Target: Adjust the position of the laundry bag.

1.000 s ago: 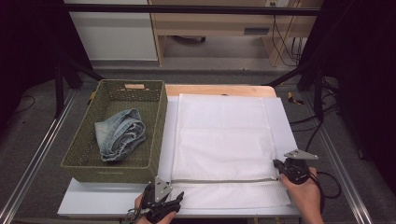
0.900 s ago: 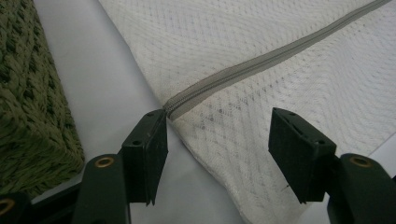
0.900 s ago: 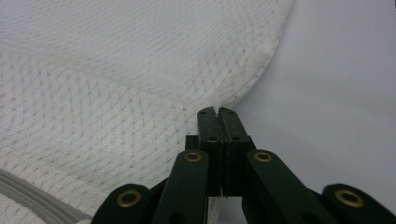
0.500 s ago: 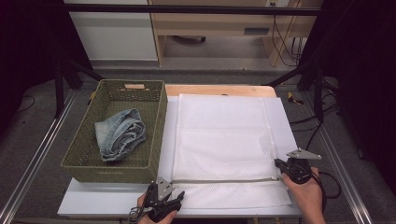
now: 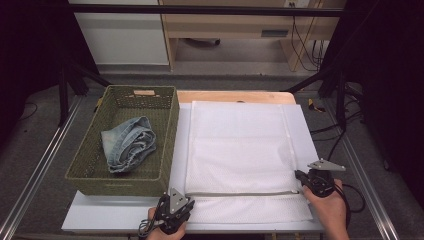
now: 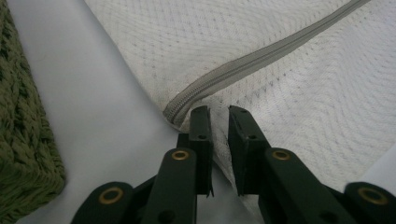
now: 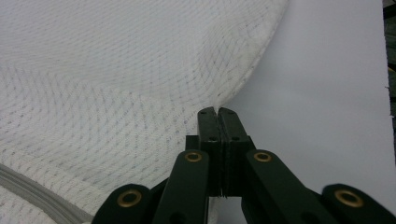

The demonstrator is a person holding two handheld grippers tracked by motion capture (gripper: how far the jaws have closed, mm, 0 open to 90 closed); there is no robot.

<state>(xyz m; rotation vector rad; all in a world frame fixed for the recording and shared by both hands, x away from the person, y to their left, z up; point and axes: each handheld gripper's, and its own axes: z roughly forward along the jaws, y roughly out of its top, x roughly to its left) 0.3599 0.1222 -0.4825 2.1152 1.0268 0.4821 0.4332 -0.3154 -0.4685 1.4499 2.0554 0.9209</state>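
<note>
A white mesh bag lies flat on a white board, its grey zipper running across near the front. My left gripper sits at the bag's near left corner. In the left gripper view its jaws have just been closing. A narrow gap still shows between them, with the bag's edge in it, just below the zipper's end. My right gripper holds the bag's right edge. In the right gripper view its jaws are shut on the mesh.
A green woven basket stands left of the bag with folded blue jeans inside; its corner is close to my left gripper. The white board reaches the front edge. Cables trail off to the right.
The left gripper's jaws have narrowed from wide apart to a small gap around the bag's corner. Both hands and the bag have stayed in place.
</note>
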